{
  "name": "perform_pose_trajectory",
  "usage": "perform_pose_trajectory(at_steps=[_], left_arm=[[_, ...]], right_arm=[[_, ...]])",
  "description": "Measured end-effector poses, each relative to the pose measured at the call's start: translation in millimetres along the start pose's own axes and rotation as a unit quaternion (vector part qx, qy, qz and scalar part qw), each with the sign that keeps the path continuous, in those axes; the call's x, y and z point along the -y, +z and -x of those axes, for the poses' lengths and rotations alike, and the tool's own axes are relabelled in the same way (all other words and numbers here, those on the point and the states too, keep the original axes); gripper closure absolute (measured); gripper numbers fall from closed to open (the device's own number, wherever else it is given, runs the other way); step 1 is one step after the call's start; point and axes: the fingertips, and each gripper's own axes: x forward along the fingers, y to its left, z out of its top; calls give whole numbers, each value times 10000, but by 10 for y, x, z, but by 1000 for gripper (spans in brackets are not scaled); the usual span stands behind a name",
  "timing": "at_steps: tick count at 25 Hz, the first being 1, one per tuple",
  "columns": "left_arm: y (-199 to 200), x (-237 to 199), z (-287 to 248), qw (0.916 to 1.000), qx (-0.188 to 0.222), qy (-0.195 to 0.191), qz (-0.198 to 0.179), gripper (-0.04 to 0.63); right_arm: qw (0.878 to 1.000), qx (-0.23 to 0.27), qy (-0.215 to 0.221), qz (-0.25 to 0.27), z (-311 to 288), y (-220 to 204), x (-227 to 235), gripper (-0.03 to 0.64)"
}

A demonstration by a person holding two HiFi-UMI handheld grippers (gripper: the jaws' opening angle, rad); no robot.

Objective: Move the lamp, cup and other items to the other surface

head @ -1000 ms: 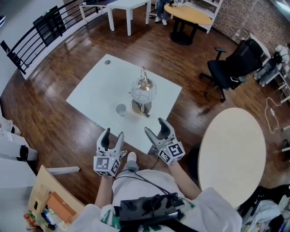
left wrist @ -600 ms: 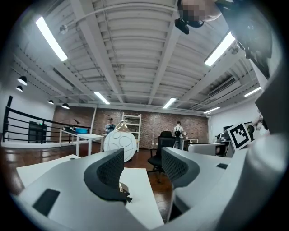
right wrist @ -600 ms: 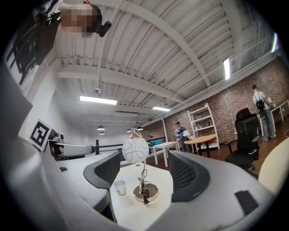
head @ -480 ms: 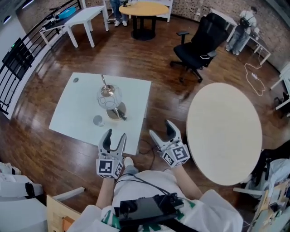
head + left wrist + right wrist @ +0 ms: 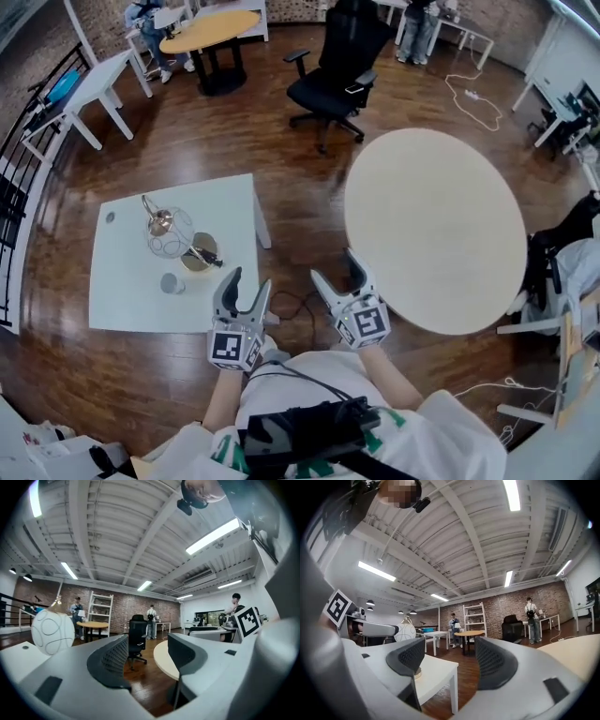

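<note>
The fingers (image 5: 112, 660) of the left gripper (image 5: 247, 283) stand wide apart with only floor and distant furniture between them, and those (image 5: 494, 665) of the right gripper (image 5: 337, 269) are just as wide and just as empty. Both grippers are held level in front of the person, over the dark wooden floor between the two tables. Everything to be moved sits on the low white square table (image 5: 122, 305). The white globe lamp with thin wire loops and a round brass base (image 5: 171, 234) stands upright near the table's middle. The small pale grey cup (image 5: 172, 283) is just beside it, on the side towards the person, and a small grey disc (image 5: 110, 217) lies well apart, near the far left edge. All of this lies ahead and to the left of both grippers, so the left gripper is the nearer one, with the cup the closest item to it. The bare round beige table (image 5: 441, 225), probably the destination, lies to the right, nearest the right gripper.
</note>
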Motion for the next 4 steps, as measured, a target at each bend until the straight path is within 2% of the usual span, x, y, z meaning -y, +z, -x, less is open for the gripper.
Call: perform_pose_trajectory(at_steps=[4], left_arm=[[54,164,-136,9996,4,-271,-44,344]], right_arm=[[9997,69,-173,157,138,-27,161,258]])
